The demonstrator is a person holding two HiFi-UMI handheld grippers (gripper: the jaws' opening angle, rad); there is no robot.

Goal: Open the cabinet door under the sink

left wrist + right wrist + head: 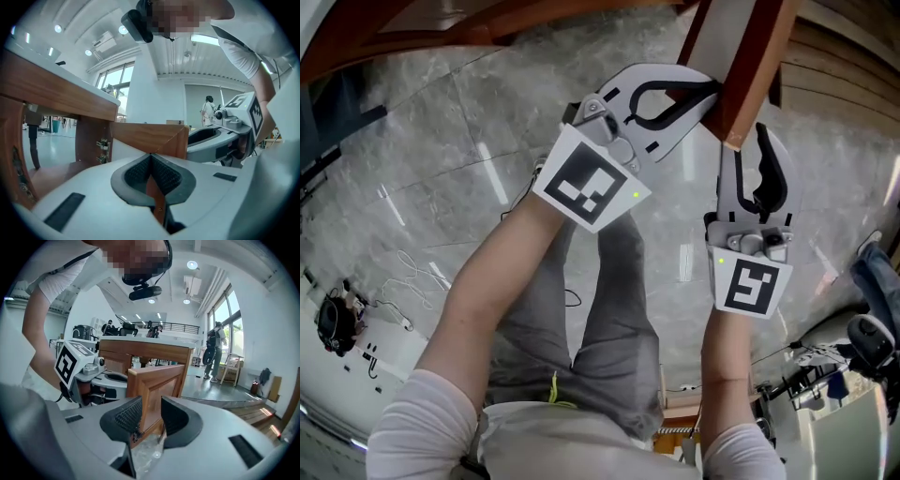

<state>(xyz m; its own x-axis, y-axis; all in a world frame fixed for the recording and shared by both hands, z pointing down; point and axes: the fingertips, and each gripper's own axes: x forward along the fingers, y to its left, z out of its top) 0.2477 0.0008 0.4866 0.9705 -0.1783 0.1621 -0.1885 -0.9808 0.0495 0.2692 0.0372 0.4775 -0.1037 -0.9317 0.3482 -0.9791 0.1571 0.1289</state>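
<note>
- Left tongs [151, 157] clenched on the edge of the cabinet door [150, 138], which stands swung out from the cabinet. The thin bite may slip.
- Right tongs [151, 403] released, straddling the same edge; clamping skewed could twist the door.

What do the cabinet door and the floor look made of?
The door looks like wood or wood-look laminate, reddish-brown, satin: grain and a framed panel show. The floor looks like polished grey stone or marble-look tile: veining, joint lines, light reflections.
</note>
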